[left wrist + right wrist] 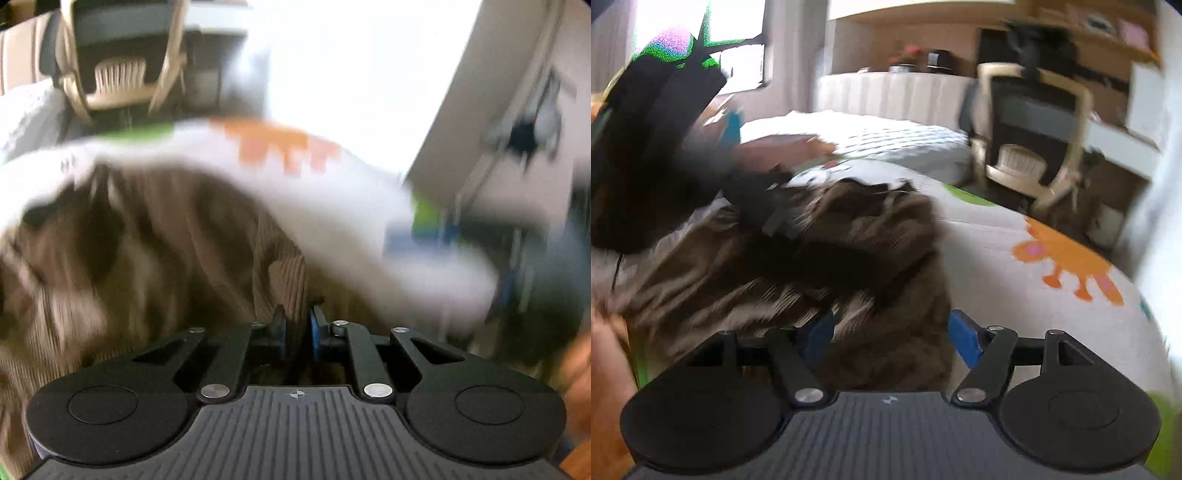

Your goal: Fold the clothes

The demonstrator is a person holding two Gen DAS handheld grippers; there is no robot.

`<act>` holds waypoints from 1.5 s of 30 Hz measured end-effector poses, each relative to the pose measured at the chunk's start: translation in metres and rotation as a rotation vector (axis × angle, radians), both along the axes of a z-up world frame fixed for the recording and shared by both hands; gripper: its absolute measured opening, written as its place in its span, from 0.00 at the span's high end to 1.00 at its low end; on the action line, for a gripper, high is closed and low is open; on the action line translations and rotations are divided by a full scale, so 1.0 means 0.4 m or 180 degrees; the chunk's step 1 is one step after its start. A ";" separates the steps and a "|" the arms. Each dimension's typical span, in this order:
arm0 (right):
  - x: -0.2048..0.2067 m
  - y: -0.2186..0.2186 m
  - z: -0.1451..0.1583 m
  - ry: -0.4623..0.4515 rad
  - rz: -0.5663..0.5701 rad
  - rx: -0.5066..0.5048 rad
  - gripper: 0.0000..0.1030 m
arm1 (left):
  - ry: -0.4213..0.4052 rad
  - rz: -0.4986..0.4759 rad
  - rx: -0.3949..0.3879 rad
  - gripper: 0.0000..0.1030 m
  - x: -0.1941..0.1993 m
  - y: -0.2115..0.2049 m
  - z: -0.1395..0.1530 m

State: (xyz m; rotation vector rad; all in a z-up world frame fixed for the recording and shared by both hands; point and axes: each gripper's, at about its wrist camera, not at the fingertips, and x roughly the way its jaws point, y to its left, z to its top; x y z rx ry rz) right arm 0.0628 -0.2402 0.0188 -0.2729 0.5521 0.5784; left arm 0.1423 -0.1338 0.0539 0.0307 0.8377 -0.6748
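Brown ribbed garment (827,258) lies bunched on a white bed cover (1015,229) printed with an orange animal (1067,258); the garment serves as landmark. Both views are motion-blurred.

Left of the garment in the right wrist view: left gripper (775,218), dark and blurred, down at the cloth's upper left edge. In its own view the left gripper (297,332) has its jaws pressed together, pinching a fold of the garment (284,280).

At the garment's near edge: right gripper (892,332), jaws spread, cloth between them, pads not pressing.

Beyond the garment, to the right: a beige chair (1030,155).
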 end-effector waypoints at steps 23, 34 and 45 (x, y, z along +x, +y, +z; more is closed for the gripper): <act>0.392 -0.220 0.023 0.0743 -0.1879 0.1296 0.24 | 0.0486 0.1402 -0.1057 0.10 0.304 0.516 -0.046; 0.643 0.170 -0.024 0.1651 -0.0419 0.1732 0.22 | 0.0937 0.1683 -0.1719 0.10 0.356 0.587 -0.198; 0.793 0.158 -0.107 0.2019 -0.0462 0.3430 0.14 | 0.1098 0.1836 -0.1913 0.08 0.405 0.614 -0.242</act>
